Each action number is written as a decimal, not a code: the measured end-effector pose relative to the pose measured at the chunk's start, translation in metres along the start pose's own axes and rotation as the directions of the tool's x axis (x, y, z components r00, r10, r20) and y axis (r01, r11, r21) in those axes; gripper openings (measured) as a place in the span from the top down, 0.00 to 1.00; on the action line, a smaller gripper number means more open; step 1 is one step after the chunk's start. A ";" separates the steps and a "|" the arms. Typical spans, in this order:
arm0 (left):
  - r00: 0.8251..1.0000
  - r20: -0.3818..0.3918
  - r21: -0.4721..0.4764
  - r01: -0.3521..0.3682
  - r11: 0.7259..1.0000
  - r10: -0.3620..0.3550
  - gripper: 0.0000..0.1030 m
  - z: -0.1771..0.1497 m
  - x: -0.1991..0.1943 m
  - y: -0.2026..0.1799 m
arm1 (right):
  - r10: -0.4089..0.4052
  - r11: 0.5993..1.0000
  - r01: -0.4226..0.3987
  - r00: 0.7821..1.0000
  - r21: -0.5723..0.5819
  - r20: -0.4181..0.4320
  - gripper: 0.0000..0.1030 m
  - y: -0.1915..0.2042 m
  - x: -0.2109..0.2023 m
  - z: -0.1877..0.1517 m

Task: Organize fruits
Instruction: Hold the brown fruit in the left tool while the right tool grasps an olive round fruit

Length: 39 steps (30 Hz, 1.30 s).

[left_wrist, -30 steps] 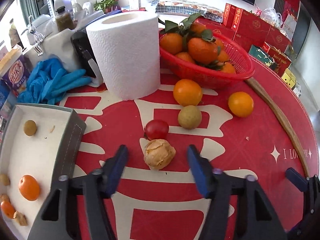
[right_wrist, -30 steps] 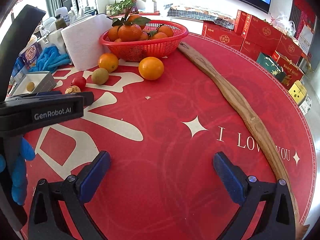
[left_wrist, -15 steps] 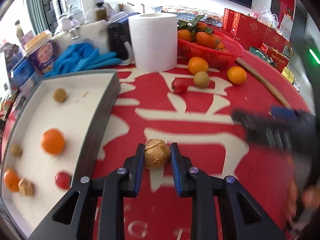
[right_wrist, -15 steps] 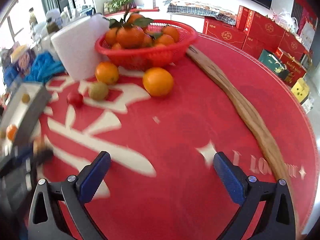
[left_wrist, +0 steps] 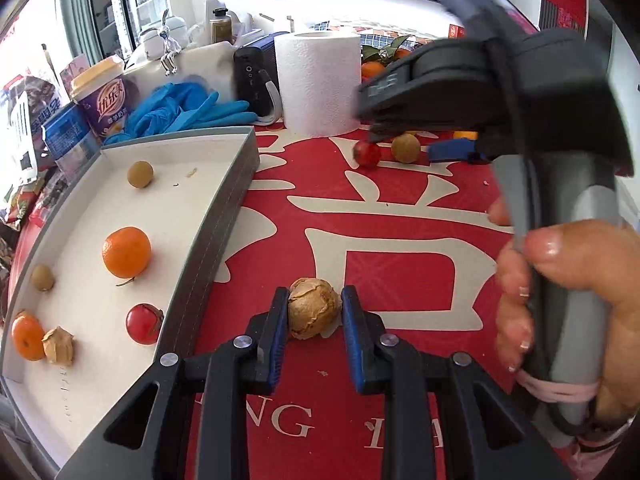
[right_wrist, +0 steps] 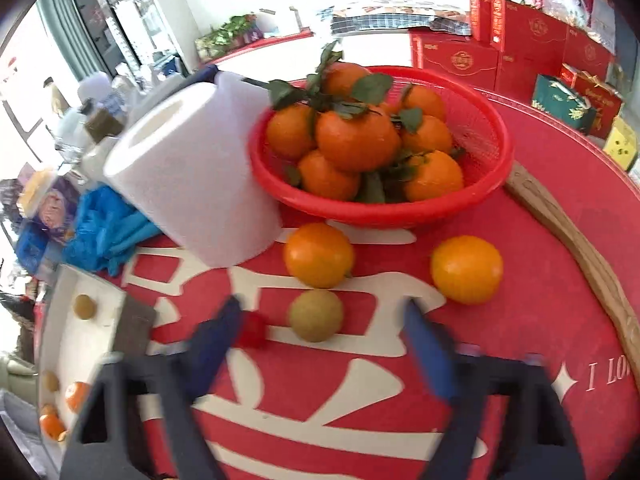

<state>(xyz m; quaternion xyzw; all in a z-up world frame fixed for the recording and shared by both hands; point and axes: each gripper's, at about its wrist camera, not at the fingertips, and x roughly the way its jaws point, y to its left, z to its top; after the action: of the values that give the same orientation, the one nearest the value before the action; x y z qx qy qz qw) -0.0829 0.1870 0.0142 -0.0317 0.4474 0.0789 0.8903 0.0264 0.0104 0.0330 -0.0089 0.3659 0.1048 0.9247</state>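
My left gripper (left_wrist: pixel 314 312) is shut on a wrinkled brown fruit (left_wrist: pixel 313 307), held above the red cloth just right of the white tray (left_wrist: pixel 224 208). The tray holds several fruits: an orange (left_wrist: pixel 127 252), a red fruit (left_wrist: pixel 143 323), a greenish one (left_wrist: pixel 140 174). My right gripper (right_wrist: pixel 324 344) is open over the cloth, near a green-brown fruit (right_wrist: pixel 316 315) and a small red fruit (right_wrist: pixel 252 330). Two oranges (right_wrist: pixel 319 254) (right_wrist: pixel 466 269) lie beyond, before the red basket (right_wrist: pixel 492 184) of tangerines.
A paper towel roll (right_wrist: pixel 192 184) stands left of the basket, with blue gloves (left_wrist: pixel 180 108) and cups behind the tray. A long wooden stick (right_wrist: pixel 580 248) lies on the right. The right gripper's body and hand (left_wrist: pixel 560 240) fill the right of the left wrist view.
My left gripper closed on the brown fruit and carried it back beside the tray. My right gripper moved forward and left toward the loose fruits before the basket.
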 end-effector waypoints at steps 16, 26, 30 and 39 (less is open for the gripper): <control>1.000 0.005 -0.002 0.010 1.000 -0.010 0.72 -0.003 -0.002 0.004 | -0.008 0.993 0.008 1.000 -0.115 -0.001 0.19 -0.032 -0.039 -0.026; 1.000 0.017 0.003 0.008 1.000 -0.008 0.70 -0.005 -0.003 0.003 | -0.132 0.941 0.142 0.990 -0.306 0.055 0.75 -0.001 -0.032 -0.046; 1.000 0.001 0.001 0.015 1.000 -0.015 0.71 -0.004 -0.003 0.004 | -0.028 0.976 0.029 1.000 -0.218 0.009 0.74 -0.019 -0.041 -0.044; 1.000 -0.016 0.002 0.008 1.000 -0.008 0.71 -0.004 -0.010 0.002 | 0.024 0.984 -0.029 0.999 -0.176 -0.029 0.74 -0.034 -0.062 -0.054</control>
<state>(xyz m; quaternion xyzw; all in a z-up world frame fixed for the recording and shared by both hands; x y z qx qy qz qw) -0.0921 0.1874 0.0197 -0.0332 0.4544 0.0744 0.8870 -0.0472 -0.0399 0.0329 -0.0873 0.3674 0.1490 0.9139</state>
